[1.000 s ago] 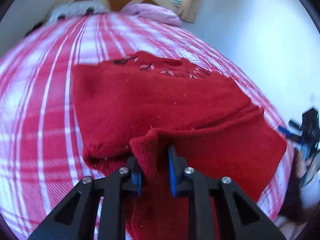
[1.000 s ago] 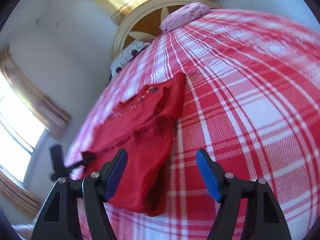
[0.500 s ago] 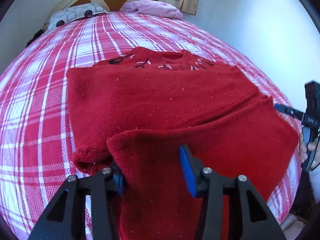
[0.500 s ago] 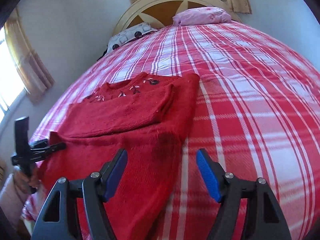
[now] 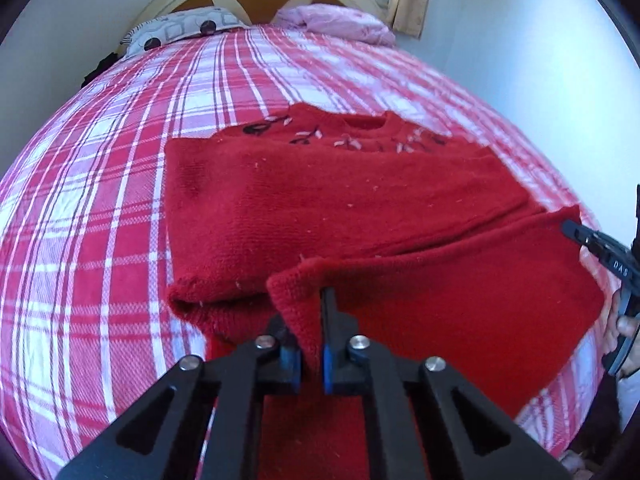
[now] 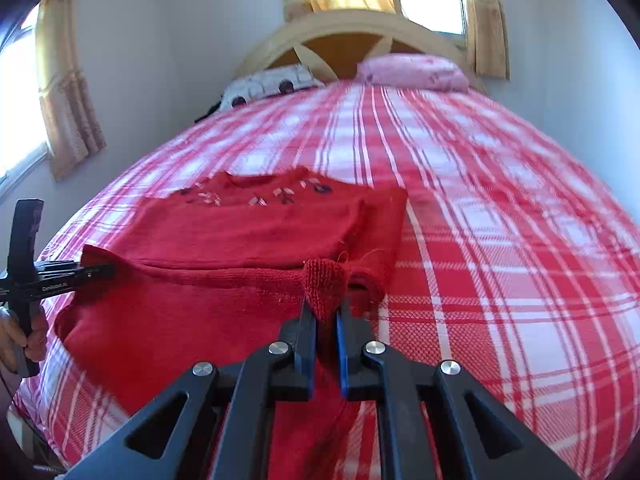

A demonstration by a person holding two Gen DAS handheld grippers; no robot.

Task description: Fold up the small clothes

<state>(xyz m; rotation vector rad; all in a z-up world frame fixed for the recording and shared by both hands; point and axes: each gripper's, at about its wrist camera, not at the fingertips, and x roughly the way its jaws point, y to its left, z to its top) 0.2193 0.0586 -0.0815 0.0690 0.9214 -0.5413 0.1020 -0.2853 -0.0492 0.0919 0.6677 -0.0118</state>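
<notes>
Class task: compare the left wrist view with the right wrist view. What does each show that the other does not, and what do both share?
Only the left wrist view: the left gripper from behind, shut on the red sweater's hem corner.

Only the right wrist view: the right gripper from behind, pinching the other hem corner, and a side window's curtain.

Both: the sweater on the red plaid bedspread, a pink pillow, a patterned pillow and the headboard.
</notes>
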